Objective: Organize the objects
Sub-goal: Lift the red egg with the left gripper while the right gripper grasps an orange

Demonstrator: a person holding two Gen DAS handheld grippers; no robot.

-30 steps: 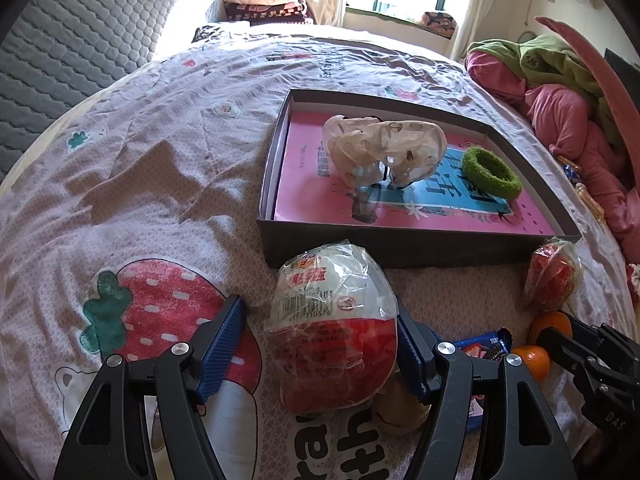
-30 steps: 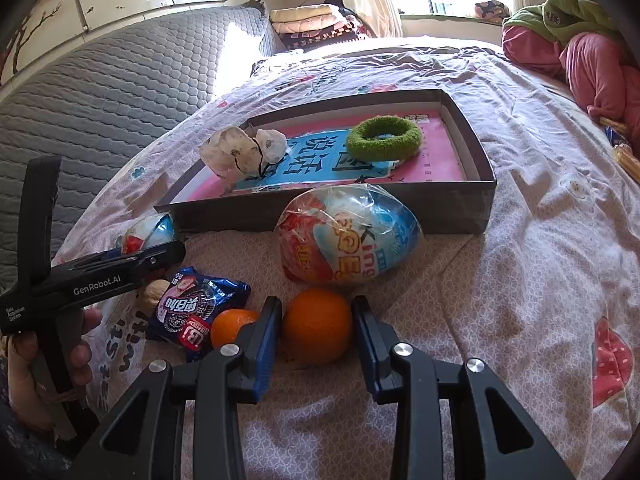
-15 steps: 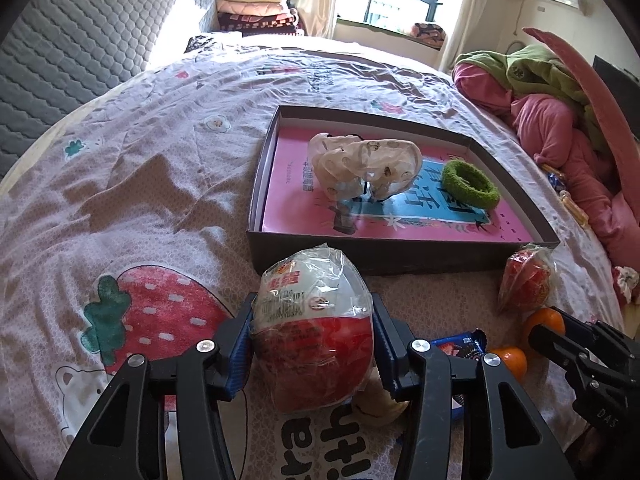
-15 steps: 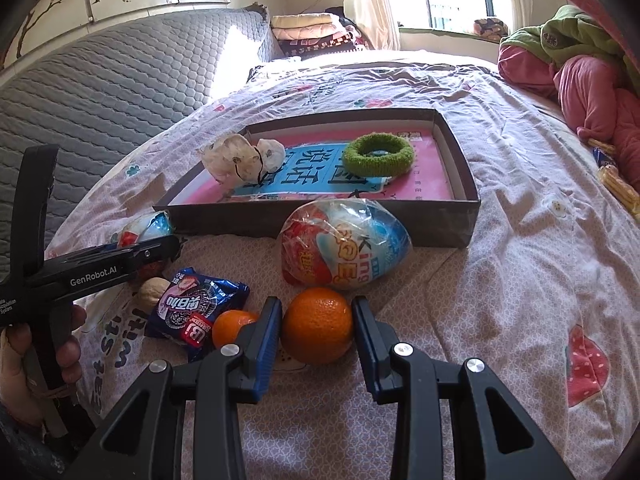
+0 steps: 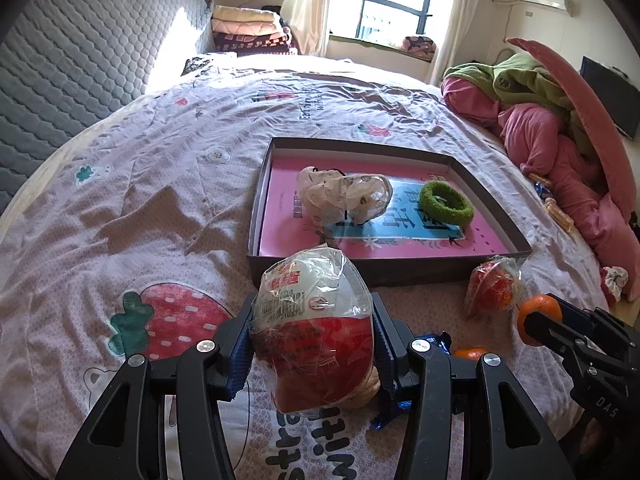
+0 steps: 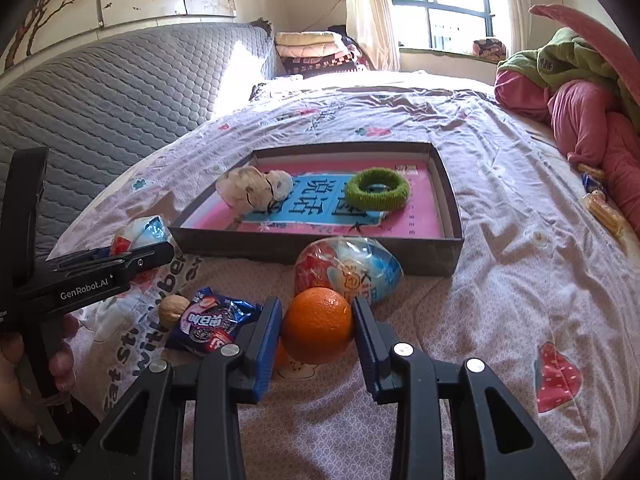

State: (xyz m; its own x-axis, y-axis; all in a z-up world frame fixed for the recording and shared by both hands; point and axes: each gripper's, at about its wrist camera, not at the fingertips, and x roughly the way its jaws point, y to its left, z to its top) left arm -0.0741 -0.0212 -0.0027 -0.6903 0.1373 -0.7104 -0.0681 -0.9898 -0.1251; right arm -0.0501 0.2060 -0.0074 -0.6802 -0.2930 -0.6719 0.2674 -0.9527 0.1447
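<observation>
My left gripper (image 5: 312,344) is shut on a wrapped red and white toy egg (image 5: 314,332) and holds it above the bedsheet. My right gripper (image 6: 318,326) is shut on an orange (image 6: 318,324), lifted off the bed; it also shows in the left wrist view (image 5: 538,312). A dark shallow box (image 5: 400,270) with a pink book inside lies ahead, holding a crumpled plastic bag (image 5: 346,194) and a green hair ring (image 5: 446,202). A second wrapped egg (image 6: 352,270) lies in front of the box.
A blue snack packet (image 6: 212,320), a walnut (image 6: 174,310) and a smaller orange (image 5: 472,353) lie on the sheet between the grippers. Pink and green bedding (image 5: 560,120) is piled at the right. A grey headboard (image 6: 100,100) stands at the left.
My left gripper closed on the red and white egg and lifted it. My right gripper, shut on the orange throughout, raised it off the sheet.
</observation>
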